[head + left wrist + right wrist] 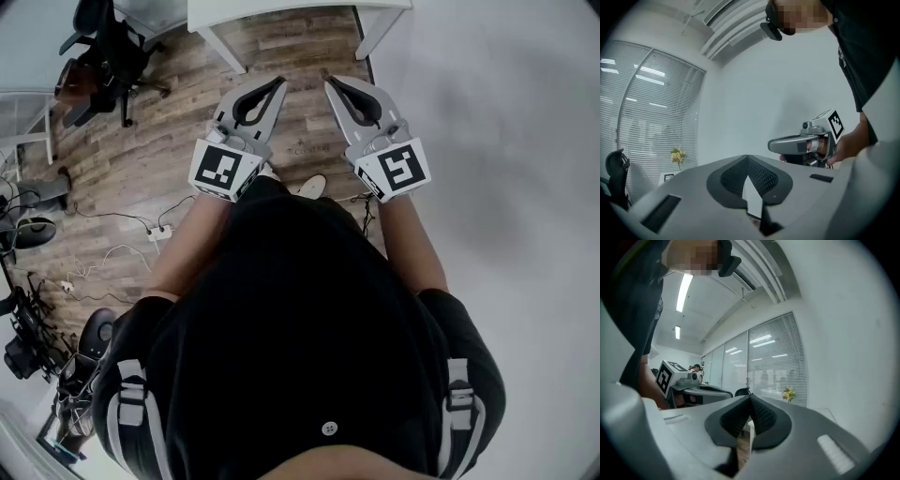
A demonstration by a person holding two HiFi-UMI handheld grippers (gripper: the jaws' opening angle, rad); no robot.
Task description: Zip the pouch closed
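No pouch shows in any view. In the head view my left gripper (280,83) and right gripper (328,82) are held side by side at chest height above a wooden floor (150,169), both pointing away from the person's body. Each has its jaws shut, tips meeting, with nothing between them. The left gripper view shows its own jaws (747,157) closed against a bare wall, with the right gripper (806,143) off to the right. From the right gripper view, its closed jaws (751,396) point at window blinds, and the left gripper (689,385) sits at the left.
A white table (281,13) stands ahead of the grippers, and a white wall (506,141) runs along the right. An office chair (103,56) is at the far left, with cables and a power strip (159,232) on the floor. Flowers (788,393) stand by the blinds (773,366).
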